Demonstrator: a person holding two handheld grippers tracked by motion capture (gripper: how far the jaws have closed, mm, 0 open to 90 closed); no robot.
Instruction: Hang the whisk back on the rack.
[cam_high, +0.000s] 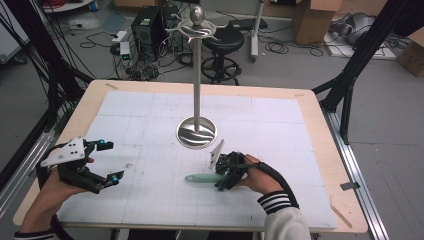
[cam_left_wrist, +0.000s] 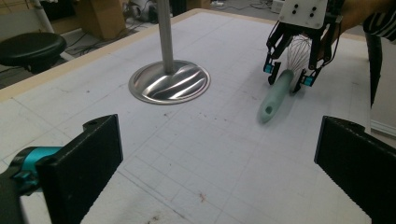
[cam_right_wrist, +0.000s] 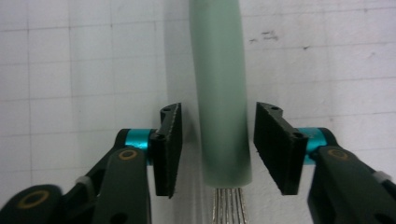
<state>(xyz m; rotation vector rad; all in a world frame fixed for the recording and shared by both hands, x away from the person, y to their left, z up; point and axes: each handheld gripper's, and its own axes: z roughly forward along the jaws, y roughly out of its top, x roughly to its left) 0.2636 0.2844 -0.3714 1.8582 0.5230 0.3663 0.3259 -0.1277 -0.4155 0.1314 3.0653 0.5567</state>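
Your right gripper (cam_right_wrist: 218, 149) straddles the whisk (cam_right_wrist: 219, 88), which lies flat on the white mat (cam_high: 150, 120) just near of the stand's base (cam_high: 197, 133). The jaws sit either side of the green handle's wire end, gaps showing, so nothing is grasped yet. Squeeze squarely on the handle, not the wires; contact underneath is hard to judge. Your left gripper (cam_left_wrist: 219, 163) waits wide open, far left.
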